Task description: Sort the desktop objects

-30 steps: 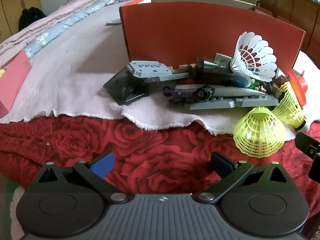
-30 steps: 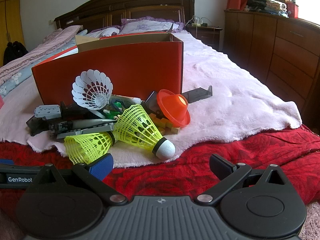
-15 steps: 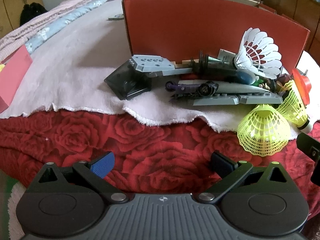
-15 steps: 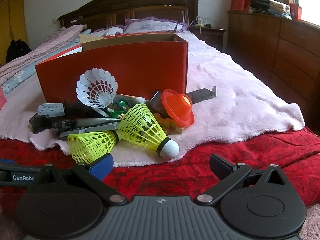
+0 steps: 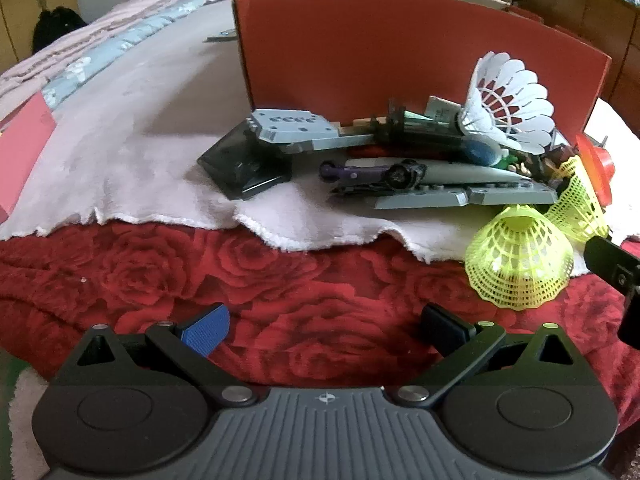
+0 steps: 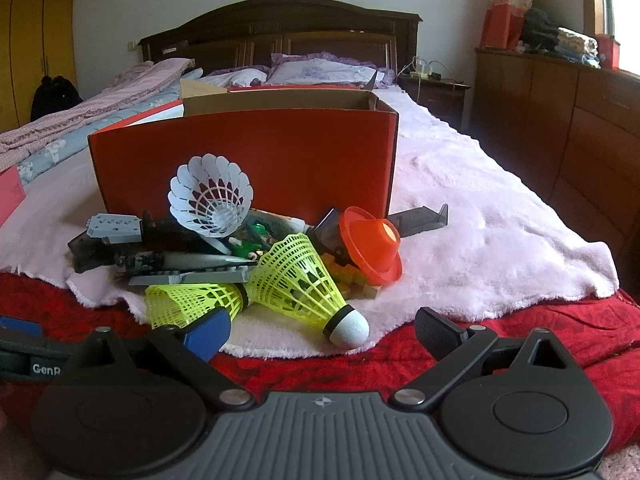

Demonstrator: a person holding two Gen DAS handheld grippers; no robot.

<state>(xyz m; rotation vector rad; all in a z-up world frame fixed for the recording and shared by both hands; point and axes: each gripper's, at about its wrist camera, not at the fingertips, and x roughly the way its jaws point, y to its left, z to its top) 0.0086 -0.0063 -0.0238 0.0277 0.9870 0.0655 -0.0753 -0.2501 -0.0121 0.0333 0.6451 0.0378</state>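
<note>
A heap of toys lies on a pink towel (image 6: 472,248) in front of a red cardboard box (image 6: 288,160) (image 5: 400,68). In it are a white shuttlecock (image 6: 210,196) (image 5: 506,106), two yellow shuttlecocks (image 6: 304,280) (image 6: 192,304) (image 5: 520,264), an orange cone (image 6: 370,246), grey brick plates (image 5: 460,198) and a dark clear piece (image 5: 244,162). My left gripper (image 5: 324,328) is open above the red rose blanket, short of the heap. My right gripper (image 6: 322,328) is open too, just in front of the yellow shuttlecocks, holding nothing.
A red rose blanket (image 5: 200,272) covers the bed's front edge. A pink card (image 5: 20,152) lies at far left. Wooden cabinets (image 6: 580,120) line the right wall, and a headboard (image 6: 280,32) with pillows stands behind the box. The right gripper's edge (image 5: 612,268) shows beside the heap.
Both grippers have moved a little closer to the heap, which looks larger now. Both stay open and nothing in the heap has shifted.
</note>
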